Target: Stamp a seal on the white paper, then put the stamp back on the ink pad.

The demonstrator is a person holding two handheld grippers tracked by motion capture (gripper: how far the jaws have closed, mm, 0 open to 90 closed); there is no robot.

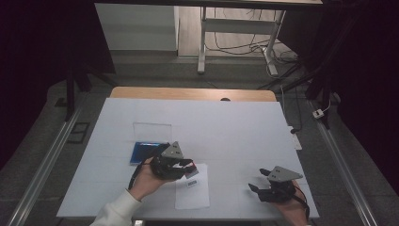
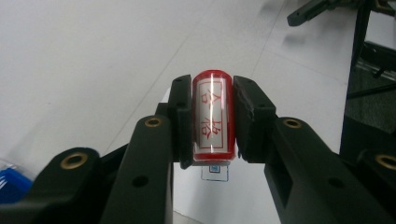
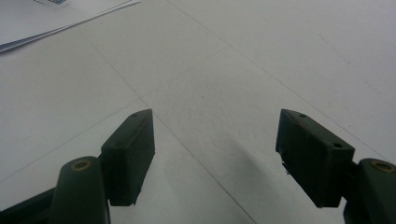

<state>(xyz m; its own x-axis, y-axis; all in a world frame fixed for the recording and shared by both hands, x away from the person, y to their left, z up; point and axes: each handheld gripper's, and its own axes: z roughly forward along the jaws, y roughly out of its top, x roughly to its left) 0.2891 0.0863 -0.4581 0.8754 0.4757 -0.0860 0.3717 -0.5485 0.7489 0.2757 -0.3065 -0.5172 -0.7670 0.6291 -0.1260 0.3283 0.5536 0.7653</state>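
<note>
From the high view we looked forward and down on the whole desk (image 1: 235,127), with the floor beyond it toward 12 o'clock. In the left gripper view we sat close behind the left gripper (image 2: 212,119) and looked along its jaws over the desk, low and near the sheet of paper (image 2: 215,173); the right gripper (image 2: 313,10) showed far off at 1 o'clock. In the right gripper view we skimmed just above the desk, facing along the jaws. That same paper's corner lay at 11 o'clock there, shared by all three views.
</note>
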